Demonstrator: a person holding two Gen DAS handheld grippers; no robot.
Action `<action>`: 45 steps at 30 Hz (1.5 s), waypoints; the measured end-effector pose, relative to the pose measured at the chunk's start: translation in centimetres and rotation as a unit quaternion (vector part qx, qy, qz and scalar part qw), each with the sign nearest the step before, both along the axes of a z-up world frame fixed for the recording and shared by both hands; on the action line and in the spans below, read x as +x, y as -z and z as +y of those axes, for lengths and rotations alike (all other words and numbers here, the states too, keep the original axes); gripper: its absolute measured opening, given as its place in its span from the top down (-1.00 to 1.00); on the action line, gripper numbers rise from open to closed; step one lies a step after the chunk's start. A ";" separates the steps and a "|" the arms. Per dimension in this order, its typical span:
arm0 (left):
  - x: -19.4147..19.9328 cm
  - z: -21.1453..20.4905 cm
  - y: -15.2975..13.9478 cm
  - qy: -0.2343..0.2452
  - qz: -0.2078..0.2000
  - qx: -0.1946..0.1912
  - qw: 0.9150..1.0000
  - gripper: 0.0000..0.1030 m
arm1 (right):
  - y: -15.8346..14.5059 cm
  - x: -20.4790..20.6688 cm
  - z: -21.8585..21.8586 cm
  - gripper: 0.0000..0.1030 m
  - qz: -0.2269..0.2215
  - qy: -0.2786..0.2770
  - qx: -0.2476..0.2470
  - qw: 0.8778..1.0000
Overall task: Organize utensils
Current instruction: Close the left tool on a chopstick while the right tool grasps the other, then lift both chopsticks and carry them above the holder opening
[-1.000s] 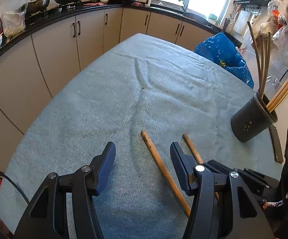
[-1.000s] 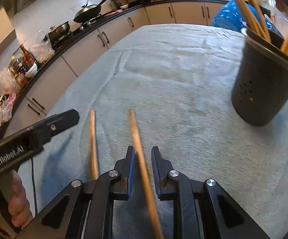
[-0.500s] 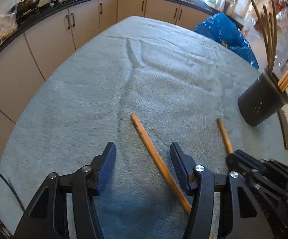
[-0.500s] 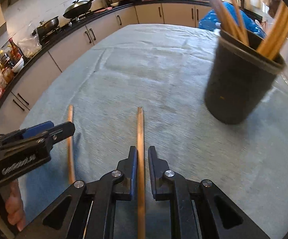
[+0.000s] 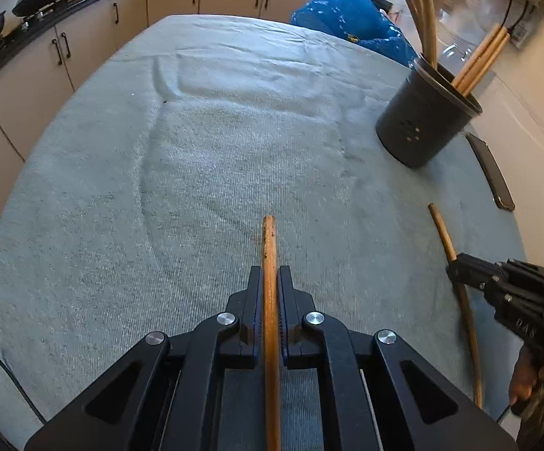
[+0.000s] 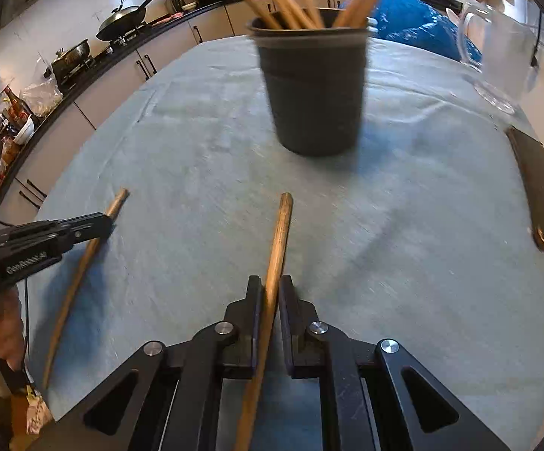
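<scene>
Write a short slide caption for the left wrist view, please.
Left tongs shut on a wooden chopstick above the grey cloth; a black holder of chopsticks waits nearby.

The left gripper (image 5: 270,282), open 1 s ago, has now clamped the wooden stick (image 5: 269,240) between its jaws

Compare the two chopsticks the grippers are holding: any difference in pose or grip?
The left gripper holds its chopstick straight along the fingers; the right gripper holds its chopstick slanted, tip leaning right. The right chopstick points at the black holder close ahead; from the left chopstick the holder sits far off to the right. Shared: both are plain wood, clamped mid-shaft with the blunt end forward over the grey cloth.
</scene>
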State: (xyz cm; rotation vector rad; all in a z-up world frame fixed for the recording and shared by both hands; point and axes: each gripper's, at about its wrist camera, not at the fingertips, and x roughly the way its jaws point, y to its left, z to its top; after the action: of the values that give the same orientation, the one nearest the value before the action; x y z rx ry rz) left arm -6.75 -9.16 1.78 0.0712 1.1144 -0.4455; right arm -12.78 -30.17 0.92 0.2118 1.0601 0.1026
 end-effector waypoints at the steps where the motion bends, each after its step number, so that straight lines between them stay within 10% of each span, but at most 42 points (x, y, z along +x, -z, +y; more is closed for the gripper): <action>1: 0.1 -0.1 -0.1 -0.001 -0.001 0.002 1.000 0.86 | 0.0 0.0 -0.2 0.81 0.003 -0.001 0.002 1.000; 18: 0.4 -1.6 0.1 0.023 -0.046 0.081 0.995 0.79 | -0.3 6.0 0.8 0.76 0.074 0.031 -0.052 0.995; 34: 1.1 -2.3 0.1 -0.007 -0.053 0.066 0.996 0.87 | -0.3 5.4 5.1 0.84 0.049 0.028 -0.149 0.987; 45: -2.6 0.1 -3.8 -0.034 -0.103 0.026 0.994 0.87 | -1.2 1.0 4.6 0.85 -0.008 0.057 -0.094 0.994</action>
State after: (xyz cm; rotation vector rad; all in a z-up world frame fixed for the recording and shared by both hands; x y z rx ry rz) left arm -9.35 -9.04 5.60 0.1228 0.9217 -0.3395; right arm -11.75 -25.61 2.13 0.1013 1.0329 -0.0985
